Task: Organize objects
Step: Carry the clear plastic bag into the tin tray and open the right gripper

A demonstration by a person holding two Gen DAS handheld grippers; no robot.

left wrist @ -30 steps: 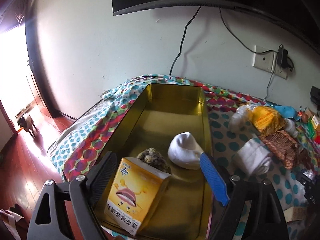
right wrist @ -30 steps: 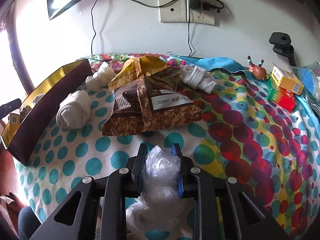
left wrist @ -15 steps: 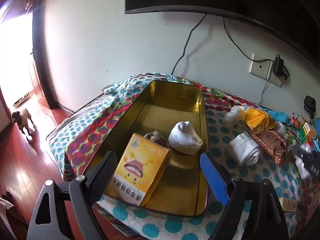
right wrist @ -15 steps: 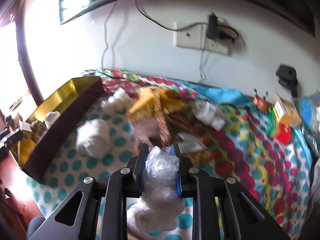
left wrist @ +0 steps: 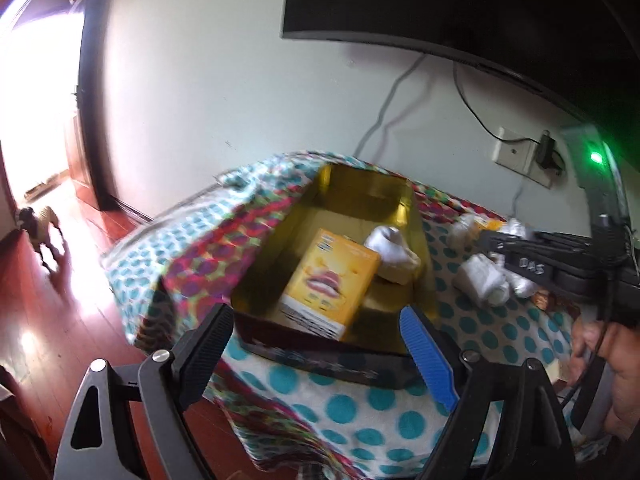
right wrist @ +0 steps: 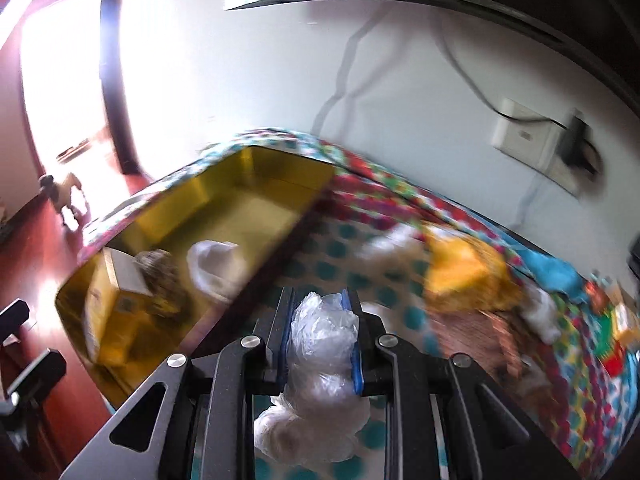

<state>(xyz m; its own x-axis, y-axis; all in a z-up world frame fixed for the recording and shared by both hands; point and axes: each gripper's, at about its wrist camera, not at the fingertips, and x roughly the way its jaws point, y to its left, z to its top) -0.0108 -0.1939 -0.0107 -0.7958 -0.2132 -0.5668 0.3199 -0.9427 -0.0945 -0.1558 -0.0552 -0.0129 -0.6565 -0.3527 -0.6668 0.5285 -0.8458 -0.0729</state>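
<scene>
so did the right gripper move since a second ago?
Yes. The right gripper, shut on the plastic bag, has swung left toward the gold tin, which now sits much nearer and just ahead-left in the right wrist view.

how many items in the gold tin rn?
3 in the gold tin: yellow box at its near end, white sock roll beside it, and a speckled brown lump between them. Smaller things could be hidden.

Left wrist: you look down from near the gold tray's (left wrist: 416, 216) short end.
Right wrist: you face its long side.
Shared: tray (right wrist: 256, 168), centre frame.
</scene>
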